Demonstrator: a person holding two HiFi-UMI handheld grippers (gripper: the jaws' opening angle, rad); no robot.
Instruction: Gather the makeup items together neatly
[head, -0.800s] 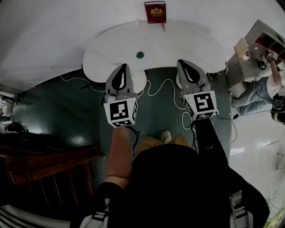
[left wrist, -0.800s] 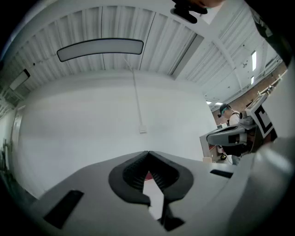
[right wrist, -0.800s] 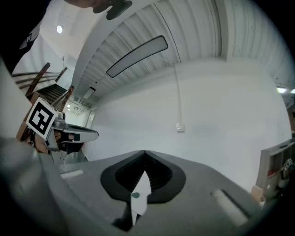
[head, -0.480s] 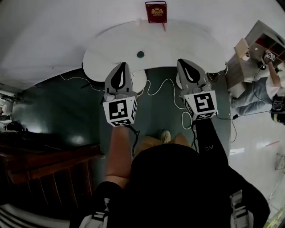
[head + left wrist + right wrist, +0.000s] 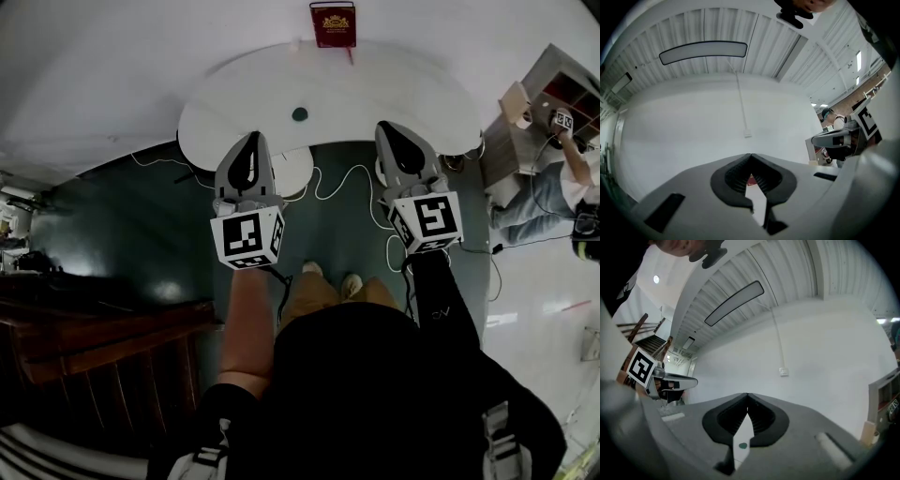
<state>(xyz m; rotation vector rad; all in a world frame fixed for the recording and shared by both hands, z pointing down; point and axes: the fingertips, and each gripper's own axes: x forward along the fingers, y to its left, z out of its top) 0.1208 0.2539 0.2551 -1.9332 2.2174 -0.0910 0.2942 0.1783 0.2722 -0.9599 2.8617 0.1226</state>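
Makeup item — green, near table front edge

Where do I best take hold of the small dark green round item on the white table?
Probably across its outer edge, coming down from above. The small dark green round item looks low and flat on the white table, with nothing close beside it. Its finer shape is too small to tell.

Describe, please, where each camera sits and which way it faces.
Head view: on the head, facing steeply down at the white table; left tool, right tool, legs show.
Left gripper view: on the left tool, facing the wall along shut jaws.
Right gripper view: same, on the right tool.
Both gripper views share the wall plate.
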